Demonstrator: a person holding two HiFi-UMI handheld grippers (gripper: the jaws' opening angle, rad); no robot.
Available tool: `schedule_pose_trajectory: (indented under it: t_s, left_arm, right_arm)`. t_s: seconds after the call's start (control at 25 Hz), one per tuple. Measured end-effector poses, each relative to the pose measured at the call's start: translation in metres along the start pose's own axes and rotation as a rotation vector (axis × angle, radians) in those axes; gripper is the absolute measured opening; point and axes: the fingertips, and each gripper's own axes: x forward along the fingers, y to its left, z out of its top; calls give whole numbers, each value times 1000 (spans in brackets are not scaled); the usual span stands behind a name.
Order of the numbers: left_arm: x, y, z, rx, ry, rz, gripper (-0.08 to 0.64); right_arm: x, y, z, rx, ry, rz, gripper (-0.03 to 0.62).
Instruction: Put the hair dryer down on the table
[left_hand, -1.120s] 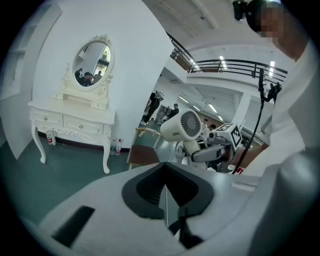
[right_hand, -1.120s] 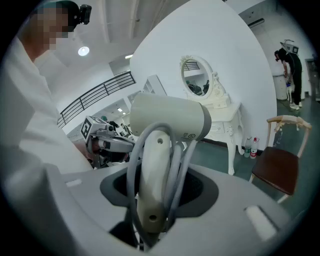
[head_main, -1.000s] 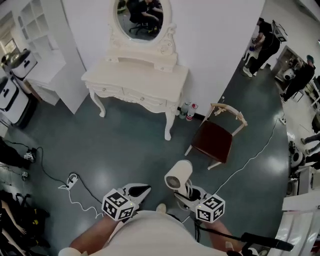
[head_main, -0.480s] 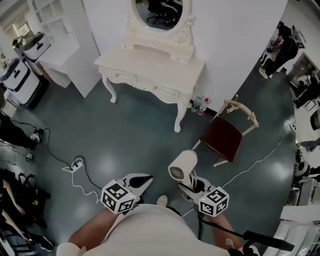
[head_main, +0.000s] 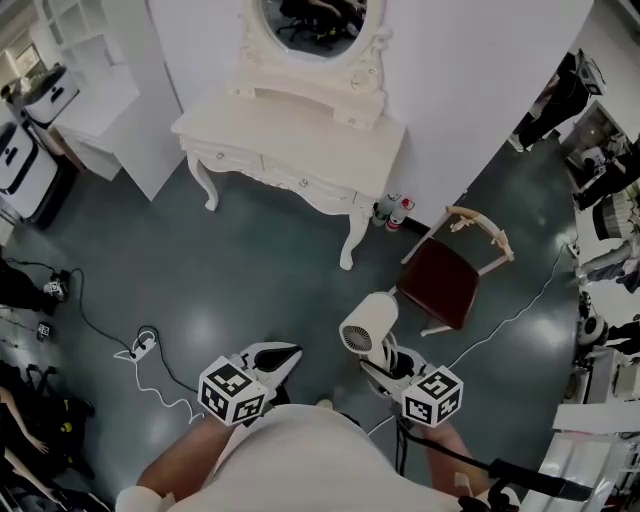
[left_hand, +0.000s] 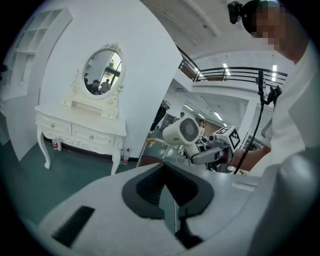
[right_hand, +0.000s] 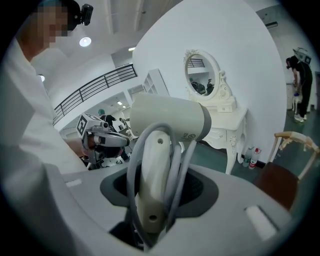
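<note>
A cream-white hair dryer (head_main: 368, 322) stands upright over the dark floor, its handle with the looped grey cord clamped in my right gripper (head_main: 385, 362). In the right gripper view the hair dryer (right_hand: 170, 122) fills the middle, and the jaws of the right gripper (right_hand: 155, 200) press on its handle. My left gripper (head_main: 278, 356) hangs to the left of it, shut with nothing in it. In the left gripper view the jaws of the left gripper (left_hand: 167, 180) meet, and the dryer (left_hand: 182, 132) shows at the right. The white dressing table (head_main: 290, 140) with an oval mirror stands ahead by the wall.
A wooden chair (head_main: 445, 280) with a dark red seat stands right of the table. Small bottles (head_main: 392, 211) sit on the floor by the table's right leg. A power strip (head_main: 145, 350) and cables lie on the floor at the left. People (head_main: 590, 130) stand far right.
The head view has swung a little, so the table and chair sit differently in the frame. The held dryer has crept slightly up and to the right. Both grippers keep their state.
</note>
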Motion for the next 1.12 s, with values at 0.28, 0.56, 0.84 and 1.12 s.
schedule_pose_trajectory:
  t_s: [0.28,0.56,0.84,1.12]
  left_arm:
    - [-21,87,61,24,-36,-48,2]
    - [-70,185,85,24,-28,-22,2]
    - [-85,266,112,-62,-84,43,2]
    - [-65,366,157,-109,-95,134,2]
  right_arm:
    - [68,-14,88,-42,9,-62,190]
    - [165,-16,167,-53,-11,-34,190]
    - [238,-32,233,-118,45,15,190]
    - [332,-91,317,-194,77,94,190]
